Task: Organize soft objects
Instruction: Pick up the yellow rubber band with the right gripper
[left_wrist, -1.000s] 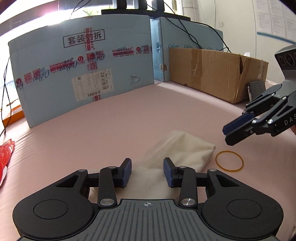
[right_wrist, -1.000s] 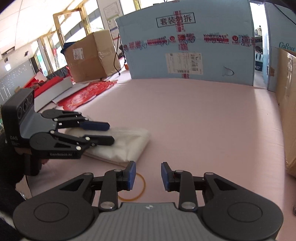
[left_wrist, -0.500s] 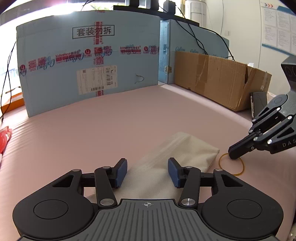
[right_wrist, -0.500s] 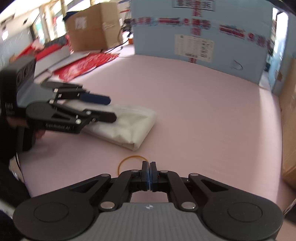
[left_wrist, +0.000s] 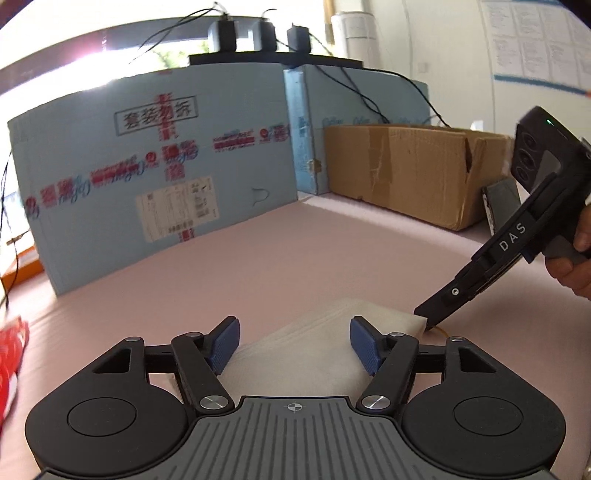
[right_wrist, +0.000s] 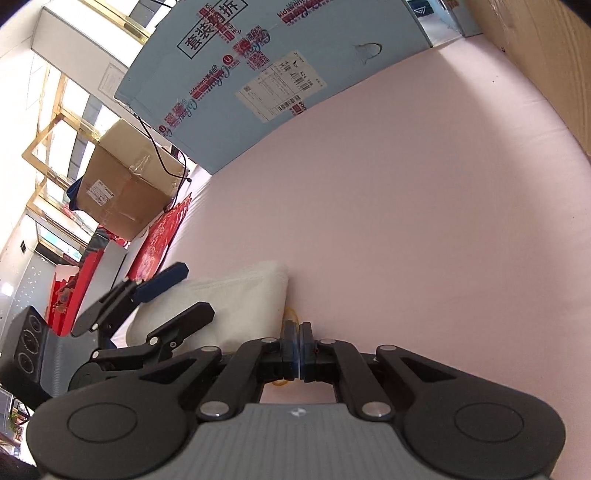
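Observation:
A folded cream cloth (left_wrist: 314, 347) lies on the pink surface (left_wrist: 295, 258). My left gripper (left_wrist: 294, 343) is open, one finger over each side of the cloth's near part. At the cloth's right corner lies a yellow rubber band (left_wrist: 441, 330), mostly hidden. The right gripper (left_wrist: 428, 323) is shut and points down, its tip touching the surface at the band. In the right wrist view the shut right gripper (right_wrist: 297, 330) sits over the rubber band (right_wrist: 291, 314), beside the cloth (right_wrist: 236, 306). The left gripper (right_wrist: 194, 290) hovers open over that cloth.
A tall blue carton (left_wrist: 159, 173) stands at the back and a brown cardboard box (left_wrist: 406, 170) at the back right. A person's hand (left_wrist: 576, 266) holds the right gripper. Red printed sheets (left_wrist: 11, 354) lie at the left edge.
The right gripper went from open to shut, then came down tip-first onto the rubber band at the cloth's corner. My left gripper opened wider over the cloth.

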